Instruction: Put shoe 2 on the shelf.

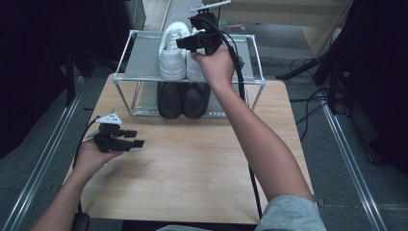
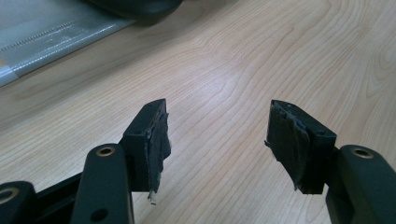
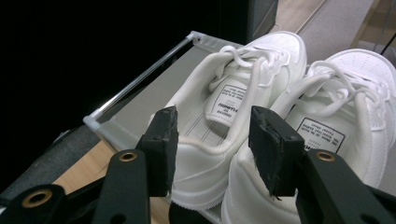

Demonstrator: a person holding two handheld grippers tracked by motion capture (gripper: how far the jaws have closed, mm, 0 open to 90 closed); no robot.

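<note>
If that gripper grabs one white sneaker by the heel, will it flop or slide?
The left white sneaker looks padded with a firm sole, so probably holds its shape. Its smooth upper may slip between the pads. Sitting snug beside its pair on the rack shelf, it might nudge that one.

- A pair of black shoes [image 1: 182, 99] sits side by side on the lower level of the rack, toes toward the near edge, the two touching each other.
- The light wooden tabletop [image 1: 192, 163] carries the rack at its far end; its grain runs across the near, bare part.
- A metal rail [image 1: 353, 168] runs along the grey floor to the right of the tabletop, and another [image 1: 41, 163] to the left.
- Dark cables [image 1: 308, 108] lie on the floor at the right.
</note>
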